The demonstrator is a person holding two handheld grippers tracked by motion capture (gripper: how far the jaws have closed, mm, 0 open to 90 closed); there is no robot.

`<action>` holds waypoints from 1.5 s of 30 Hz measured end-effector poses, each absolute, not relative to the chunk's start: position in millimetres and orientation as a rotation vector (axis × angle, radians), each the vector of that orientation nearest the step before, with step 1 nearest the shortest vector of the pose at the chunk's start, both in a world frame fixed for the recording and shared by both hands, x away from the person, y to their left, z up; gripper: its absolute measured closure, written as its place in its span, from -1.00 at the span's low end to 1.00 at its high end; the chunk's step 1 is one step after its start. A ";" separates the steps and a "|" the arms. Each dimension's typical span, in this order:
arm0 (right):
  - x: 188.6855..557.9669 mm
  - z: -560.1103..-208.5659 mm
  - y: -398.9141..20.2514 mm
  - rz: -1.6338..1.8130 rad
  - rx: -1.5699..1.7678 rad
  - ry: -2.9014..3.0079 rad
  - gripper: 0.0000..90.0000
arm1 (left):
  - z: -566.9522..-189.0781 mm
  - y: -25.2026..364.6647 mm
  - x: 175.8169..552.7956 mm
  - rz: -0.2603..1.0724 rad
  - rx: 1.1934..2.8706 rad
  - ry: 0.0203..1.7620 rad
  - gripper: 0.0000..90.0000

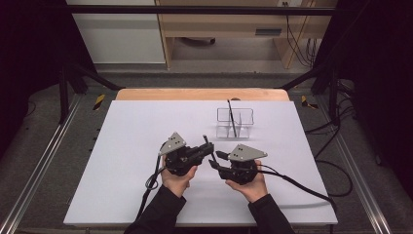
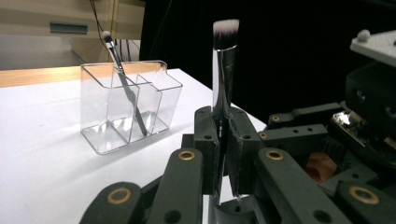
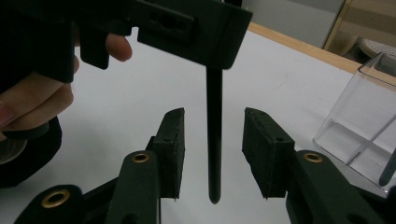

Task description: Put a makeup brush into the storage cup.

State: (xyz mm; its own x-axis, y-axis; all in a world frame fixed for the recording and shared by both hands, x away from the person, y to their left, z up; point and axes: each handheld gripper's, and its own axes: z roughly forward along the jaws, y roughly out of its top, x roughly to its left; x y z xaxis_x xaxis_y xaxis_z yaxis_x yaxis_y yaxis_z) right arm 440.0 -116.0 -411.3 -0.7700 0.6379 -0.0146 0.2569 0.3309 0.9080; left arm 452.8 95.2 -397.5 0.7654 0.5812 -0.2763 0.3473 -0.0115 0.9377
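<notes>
Two grippers, left (image 2: 223, 154) clamping one brush (image 2: 223, 70), right (image 3: 212, 154) fingers apart; second brush (image 2: 122, 79) in organizer (image 2: 100, 100).

Upright makeup brush (image 2: 223, 70) clamped in left tongs (image 2: 223, 140), bristles up.

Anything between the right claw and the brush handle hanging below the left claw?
Nothing visible. The right claw is open with the brush handle already hanging between its jaws, touching neither; the left claw grips the brush higher up.
</notes>
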 end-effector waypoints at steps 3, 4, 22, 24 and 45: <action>439.5 -410.6 -116.2 1.429 0.792 2.228 0.41 | -397.7 90.6 450.9 0.225 1.642 0.743 0.85; 439.3 -410.4 -116.5 1.426 0.791 2.227 0.45 | -397.8 89.5 450.4 0.229 1.648 0.739 0.85; 439.7 -410.5 -116.7 1.447 0.813 2.238 0.86 | -397.7 86.6 450.5 0.230 1.687 0.728 0.84; 439.9 -410.3 -116.7 1.453 0.815 2.239 0.86 | -397.3 87.4 450.6 0.229 1.687 0.723 0.84; 447.8 -404.9 -128.7 1.445 0.916 2.181 0.86 | -386.9 118.7 449.2 0.275 1.747 0.682 -0.31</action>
State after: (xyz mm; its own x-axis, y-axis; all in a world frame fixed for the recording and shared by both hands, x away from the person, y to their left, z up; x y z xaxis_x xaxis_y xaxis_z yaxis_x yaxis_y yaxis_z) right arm 447.8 -128.7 -404.9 -0.7218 0.6904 0.0489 0.3141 0.2638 0.9120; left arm 449.2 118.7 -386.9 0.8013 0.5751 -0.1649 0.3003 -0.1483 0.9422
